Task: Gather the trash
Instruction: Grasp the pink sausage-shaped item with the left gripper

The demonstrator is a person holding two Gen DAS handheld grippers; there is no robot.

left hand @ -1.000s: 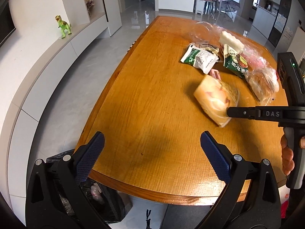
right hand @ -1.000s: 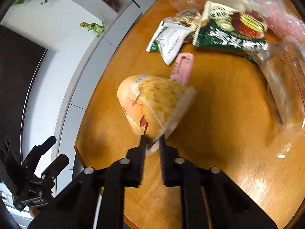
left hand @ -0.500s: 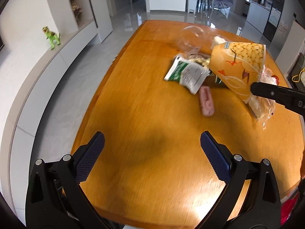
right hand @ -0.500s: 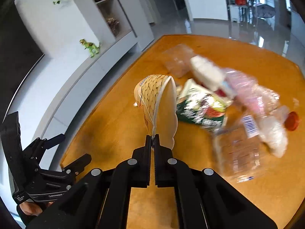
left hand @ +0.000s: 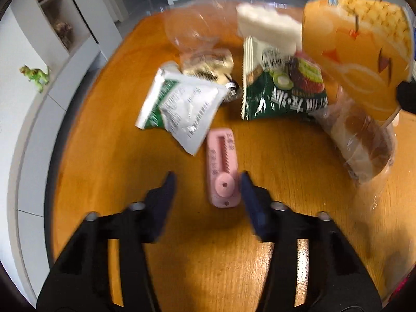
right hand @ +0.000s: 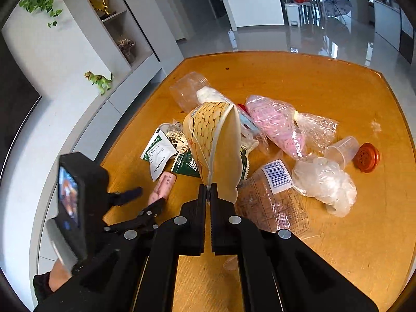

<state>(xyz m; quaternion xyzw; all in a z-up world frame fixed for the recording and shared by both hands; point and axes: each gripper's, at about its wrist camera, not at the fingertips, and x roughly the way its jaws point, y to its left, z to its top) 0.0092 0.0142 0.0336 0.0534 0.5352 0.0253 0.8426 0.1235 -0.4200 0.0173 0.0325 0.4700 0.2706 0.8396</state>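
My right gripper [right hand: 209,188] is shut on the rim of a squashed orange paper cup [right hand: 213,145] and holds it above the trash pile; the cup also shows at the upper right of the left wrist view [left hand: 356,52]. My left gripper [left hand: 206,182] is open, low over the wooden table [left hand: 117,156], its fingers either side of the near end of a pink wrapper [left hand: 222,166], also seen in the right wrist view [right hand: 163,184]. A white-green packet [left hand: 179,106] and a dark green snack bag [left hand: 280,91] lie just beyond.
Clear plastic bags [right hand: 322,182], a pink-filled bag [right hand: 275,124], a barcode wrapper [right hand: 273,197], a clear cup [right hand: 340,150] and a red lid [right hand: 368,157] litter the table. A white shelf with a green toy dinosaur [right hand: 100,80] runs along the left.
My left gripper has moved forward and down to straddle the pink wrapper. My right gripper keeps the cup lifted above the pile.
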